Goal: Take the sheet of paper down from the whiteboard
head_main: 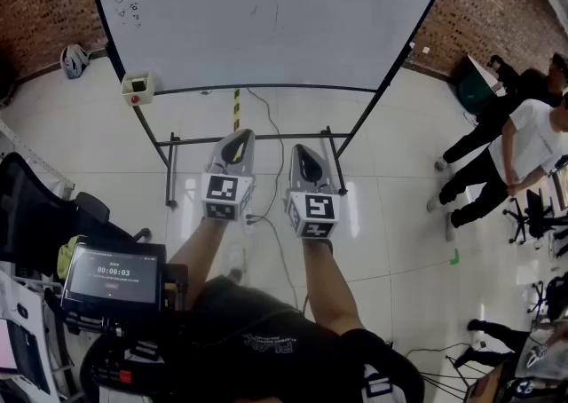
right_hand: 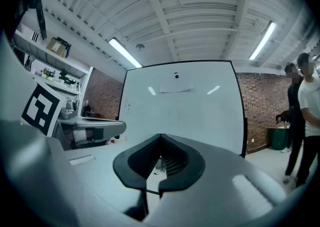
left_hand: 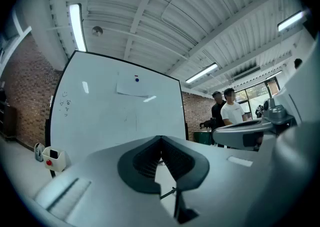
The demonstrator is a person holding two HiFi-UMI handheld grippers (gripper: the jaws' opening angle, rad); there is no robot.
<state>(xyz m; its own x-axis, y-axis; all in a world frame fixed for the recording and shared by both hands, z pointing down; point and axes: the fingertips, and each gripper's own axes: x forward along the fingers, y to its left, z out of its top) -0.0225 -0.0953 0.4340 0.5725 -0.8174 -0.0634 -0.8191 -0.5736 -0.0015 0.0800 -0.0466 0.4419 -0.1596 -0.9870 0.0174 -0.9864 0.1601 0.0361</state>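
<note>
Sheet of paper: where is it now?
The sheet of paper hangs at the top centre of the whiteboard, under a small magnet, in the right gripper view.

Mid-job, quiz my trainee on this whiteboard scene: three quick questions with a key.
1. True or false: the sheet of paper hangs on the whiteboard.
2. The left gripper and right gripper are: A) both open; B) both shut and empty; C) both shut on the sheet.
3. Fill in: the sheet sits near the whiteboard's ___ edge.
Key: 1 true; 2 B; 3 top.
</note>
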